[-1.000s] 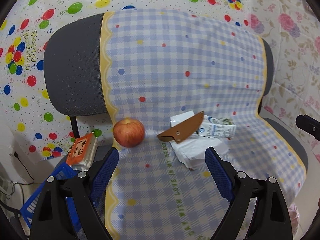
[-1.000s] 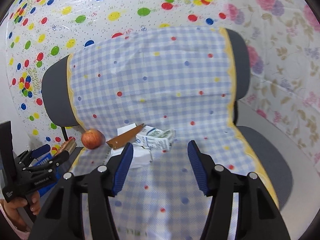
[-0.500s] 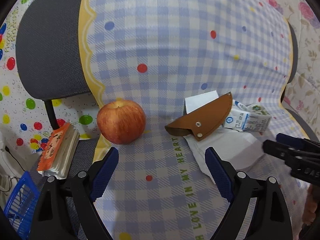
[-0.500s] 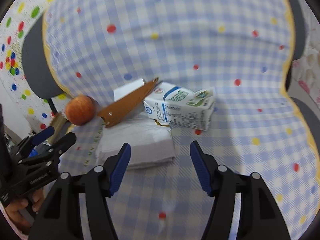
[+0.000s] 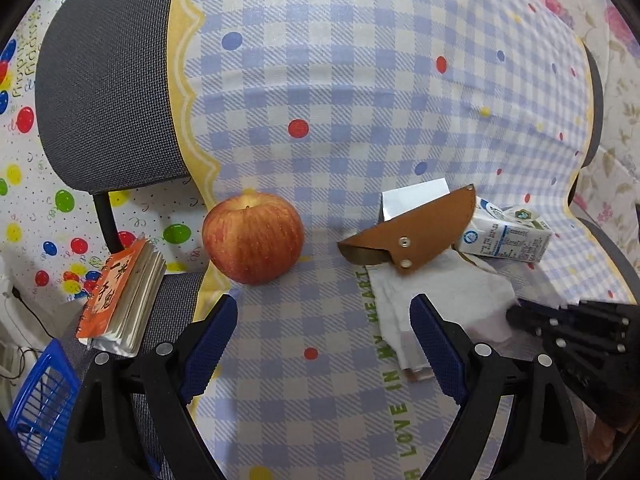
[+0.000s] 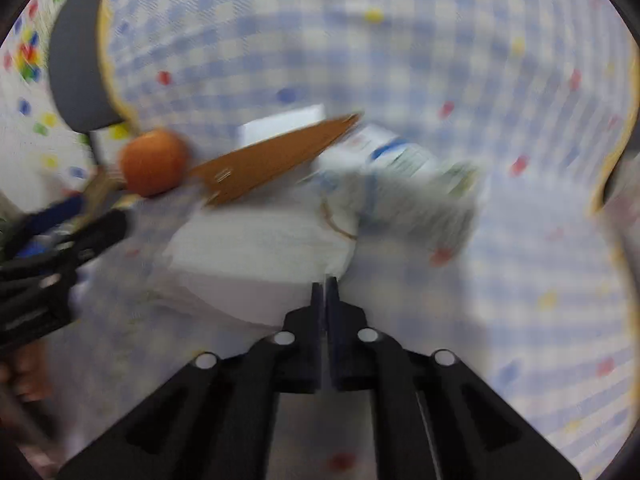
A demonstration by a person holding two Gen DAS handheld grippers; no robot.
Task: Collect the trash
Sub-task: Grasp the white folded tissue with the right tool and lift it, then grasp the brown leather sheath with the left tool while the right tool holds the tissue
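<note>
my left gripper (image 5: 324,340) hung above the checked cloth (image 5: 340,100) on the chair (image 5: 108,80), its blue pads (image 5: 208,344) wide apart with nothing between them. ahead of it lay an apple (image 5: 253,239), a brown sheath (image 5: 412,236), a white tissue (image 5: 444,300) and a milk carton (image 5: 506,234). the sheath rested partly on the tissue, its tip against the carton; the apple sat apart to the left. a small orange notebook (image 5: 120,300) lay on the seat edge, with a blue basket (image 5: 40,404) below it. my right gripper (image 6: 325,284) had just snapped closed at the near edge of the tissue (image 6: 256,256); the view was blurred, so i could not tell whether any tissue was pinched. the carton (image 6: 404,188) lay just beyond, still on the cloth.
</note>
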